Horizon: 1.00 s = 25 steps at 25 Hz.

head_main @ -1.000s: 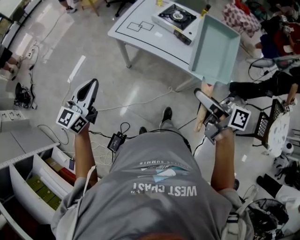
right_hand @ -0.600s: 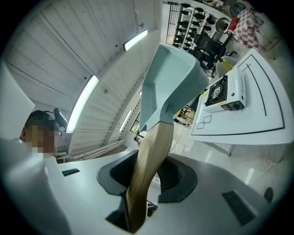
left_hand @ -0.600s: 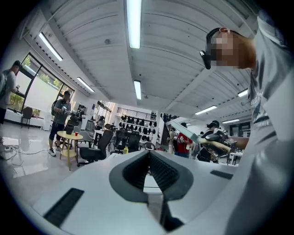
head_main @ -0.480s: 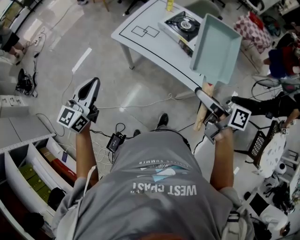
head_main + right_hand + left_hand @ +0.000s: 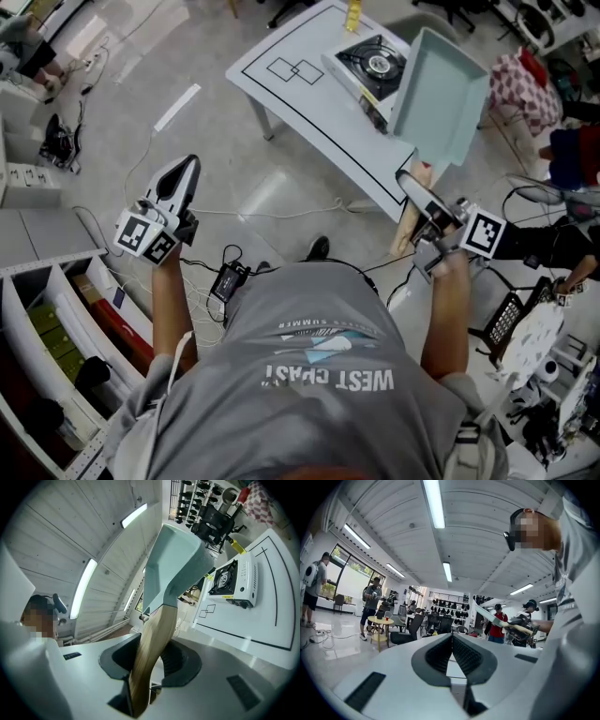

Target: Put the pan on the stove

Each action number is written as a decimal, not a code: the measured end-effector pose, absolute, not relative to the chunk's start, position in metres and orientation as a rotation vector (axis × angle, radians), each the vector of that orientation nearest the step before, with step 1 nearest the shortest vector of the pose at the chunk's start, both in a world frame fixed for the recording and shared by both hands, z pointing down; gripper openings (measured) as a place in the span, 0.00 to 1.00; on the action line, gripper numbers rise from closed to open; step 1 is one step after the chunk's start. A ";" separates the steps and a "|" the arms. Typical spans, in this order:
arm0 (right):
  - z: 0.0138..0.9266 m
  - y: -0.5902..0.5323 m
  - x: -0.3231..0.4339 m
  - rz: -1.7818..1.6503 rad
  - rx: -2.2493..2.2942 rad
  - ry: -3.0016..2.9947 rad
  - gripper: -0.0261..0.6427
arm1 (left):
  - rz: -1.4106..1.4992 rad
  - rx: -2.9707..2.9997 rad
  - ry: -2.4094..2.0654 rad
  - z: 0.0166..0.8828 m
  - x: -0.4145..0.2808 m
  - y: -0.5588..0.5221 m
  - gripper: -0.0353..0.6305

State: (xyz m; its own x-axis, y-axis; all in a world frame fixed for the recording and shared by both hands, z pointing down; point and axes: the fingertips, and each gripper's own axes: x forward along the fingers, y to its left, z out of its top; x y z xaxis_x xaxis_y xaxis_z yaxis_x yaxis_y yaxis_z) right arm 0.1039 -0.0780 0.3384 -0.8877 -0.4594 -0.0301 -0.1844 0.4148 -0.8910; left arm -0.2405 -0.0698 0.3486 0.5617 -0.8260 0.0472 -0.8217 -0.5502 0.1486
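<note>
While the left hand-held gripper (image 5: 178, 183) hangs over the floor at the left, jaws pressed together with nothing between them, the white worktop (image 5: 300, 103) with its black outline stands further right and carries the stove (image 5: 372, 67) near one end. Just right of the stove, the pale green rectangular pan (image 5: 441, 89) is up in the air and steeply tipped, not on the burner. Its wooden handle (image 5: 152, 653) runs down into the right hand-held gripper (image 5: 422, 197), whose jaws stand partly apart and clamp that handle.
</note>
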 end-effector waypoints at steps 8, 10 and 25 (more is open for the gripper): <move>0.353 -0.122 0.135 -1.486 -0.529 2.441 0.24 | -0.040 2.609 -1.449 0.356 -0.204 -0.081 0.05; 0.357 -0.134 0.139 -1.492 -0.525 2.444 0.24 | -0.031 2.605 -1.445 0.358 -0.197 -0.084 0.05; 0.385 -0.212 0.135 -1.539 -0.603 2.383 0.24 | -0.028 2.669 -1.231 0.370 -0.168 -0.174 0.05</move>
State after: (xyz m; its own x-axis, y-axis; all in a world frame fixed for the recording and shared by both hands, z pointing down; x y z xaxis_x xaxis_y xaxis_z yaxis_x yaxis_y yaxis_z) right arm 0.1349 -0.2116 0.3848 -0.8858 -0.4635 0.0212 -0.2099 0.3595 -0.9092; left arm -0.1677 -0.1740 0.3698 0.6527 -0.7547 0.0671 -0.7508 -0.6324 0.1905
